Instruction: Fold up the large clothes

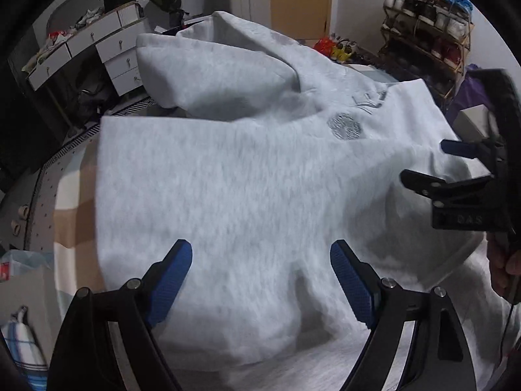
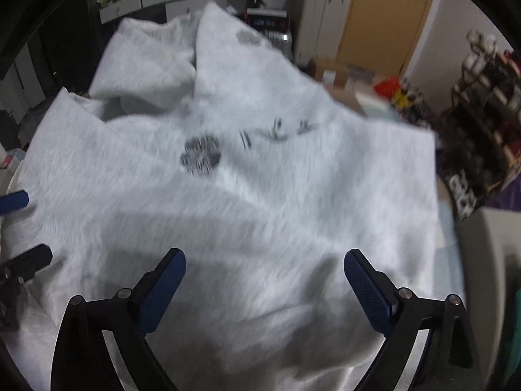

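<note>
- Lying spread beneath and ahead of both finger pairs: light grey hooded sweatshirt point(image 1: 228, 169), hood rumpled at its far end, dark round emblem point(image 1: 344, 126) on the chest.
- Left gripper point(image 1: 260, 280): fingers spread wide, nothing between them, poised over the cloth.
- Right gripper point(image 2: 264, 288): fingers spread wide, empty, above the near hem.
- Shoe rack point(image 1: 429, 26): far right beyond the fingers.

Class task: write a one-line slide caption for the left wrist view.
Open left gripper above a light grey sweatshirt with a round emblem; the open right gripper enters from the right.
</note>
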Tool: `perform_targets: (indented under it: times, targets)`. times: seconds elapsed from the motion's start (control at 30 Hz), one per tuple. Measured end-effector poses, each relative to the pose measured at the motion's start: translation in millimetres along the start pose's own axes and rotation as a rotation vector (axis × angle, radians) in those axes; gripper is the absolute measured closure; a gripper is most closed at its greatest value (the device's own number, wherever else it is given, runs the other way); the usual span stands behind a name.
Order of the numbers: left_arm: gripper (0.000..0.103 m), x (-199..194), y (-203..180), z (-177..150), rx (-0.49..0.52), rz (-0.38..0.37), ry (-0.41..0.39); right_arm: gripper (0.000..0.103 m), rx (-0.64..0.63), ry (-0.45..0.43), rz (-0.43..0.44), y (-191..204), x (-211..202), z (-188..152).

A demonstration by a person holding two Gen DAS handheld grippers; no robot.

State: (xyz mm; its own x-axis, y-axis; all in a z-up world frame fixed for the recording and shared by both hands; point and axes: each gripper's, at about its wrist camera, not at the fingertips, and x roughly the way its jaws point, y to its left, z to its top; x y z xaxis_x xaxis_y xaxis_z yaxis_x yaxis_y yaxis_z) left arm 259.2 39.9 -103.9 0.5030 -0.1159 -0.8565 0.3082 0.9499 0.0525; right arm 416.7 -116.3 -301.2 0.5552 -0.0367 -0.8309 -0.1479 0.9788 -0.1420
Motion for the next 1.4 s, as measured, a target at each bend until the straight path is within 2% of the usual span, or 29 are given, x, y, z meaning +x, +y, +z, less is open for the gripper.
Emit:
perform_targets:
  times: [0.1, 0.13, 0.17, 0.23, 0.3, 0.4, 0.5, 0.53, 0.63, 0.7, 0.77, 0.87, 0.93, 1.0, 1.1, 1.17, 1.2, 1.23, 1.3, 1.4]
  targets:
    - [0.019, 23.5, 14.3, 17.5, -0.061, 0.014, 0.048, 0.006, -0.03, -0.057, -0.019, 6.4, -9.0, 6.7]
    - [0.019, 30.5, 13.3, 17.3, -0.076, 0.017, 0.074, 0.006, -0.04, -0.053, -0.014, 11.1, -6.3, 10.5]
    - [0.019, 42.4, 14.1, 17.8, -0.084, 0.009, 0.109, 0.011, -0.053, -0.039, -0.001, 15.3, -2.3, 13.9]
    - [0.019, 60.0, 10.9, 16.0, -0.061, 0.042, 0.135, 0.016, -0.089, -0.004, -0.015, 22.9, 11.5, 16.1]
    - [0.011, 68.7, 4.8, 17.4, -0.034, 0.062, 0.137, 0.016, -0.092, 0.019, -0.034, 15.4, 29.2, 17.6]
    - [0.002, 81.4, 5.3, 23.4, -0.069, 0.04, 0.171, 0.012, -0.034, 0.052, 0.024, 0.7, 47.5, 19.4]
    - [0.003, 79.4, 3.4, 28.3, -0.088, 0.038, 0.164, 0.017, 0.038, 0.129, 0.079, -11.9, 50.1, 29.3]
    - [0.003, 72.3, 1.9, 29.5, -0.089, 0.02, 0.152, 0.02, 0.054, 0.11, 0.095, -14.1, 43.6, 31.4]
    - [0.003, 45.8, -6.0, 13.7, -0.091, -0.063, 0.112, 0.018, 0.033, 0.038, 0.14, -18.5, 9.4, 22.8]
    - [0.002, 40.0, -9.4, -1.3, -0.066, -0.051, 0.108, 0.018, 0.0, 0.021, 0.134, -19.5, -7.6, 10.6]
    - [0.002, 49.1, -2.6, -11.5, -0.06, -0.017, 0.141, 0.018, -0.039, 0.012, 0.112, -24.3, -21.1, -3.4]
    - [0.002, 71.8, 14.0, -14.5, -0.068, 0.059, 0.178, 0.013, -0.076, 0.006, -0.002, -40.6, -22.3, -18.9]
    - [0.002, 84.3, 23.6, -16.2, -0.099, 0.021, 0.182, 0.013, -0.086, 0.073, -0.04, -52.1, 0.3, -22.6]
    - [0.002, 90.7, 24.4, -15.8, -0.099, 0.022, 0.172, 0.012, -0.069, 0.118, -0.031, -58.1, 17.6, -24.9]
    - [0.002, 90.8, 24.6, -11.3, -0.105, 0.012, 0.186, 0.008, -0.109, 0.118, -0.049, -54.1, 22.1, -18.0]
    - [0.002, 75.1, 21.4, -6.5, -0.117, -0.037, 0.159, 0.009, -0.104, 0.112, -0.015, -57.2, 12.8, -10.3]
    - [0.002, 68.5, 24.5, -3.4, -0.127, -0.056, 0.135, 0.009, -0.087, 0.078, 0.011, -62.0, 2.6, -5.2]
    - [0.002, 62.7, 28.4, -0.4, -0.14, -0.058, 0.109, 0.008, -0.071, 0.048, 0.01, -66.2, -4.9, -0.8]
    - [0.002, 63.1, 39.5, 5.4, -0.169, -0.013, 0.073, 0.008, -0.068, 0.044, -0.003, -73.0, -16.3, -0.6]
    - [0.002, 94.2, 50.4, -5.8, -0.209, -0.012, 0.154, 0.008, -0.099, 0.113, -0.013, -73.8, -2.1, -2.3]
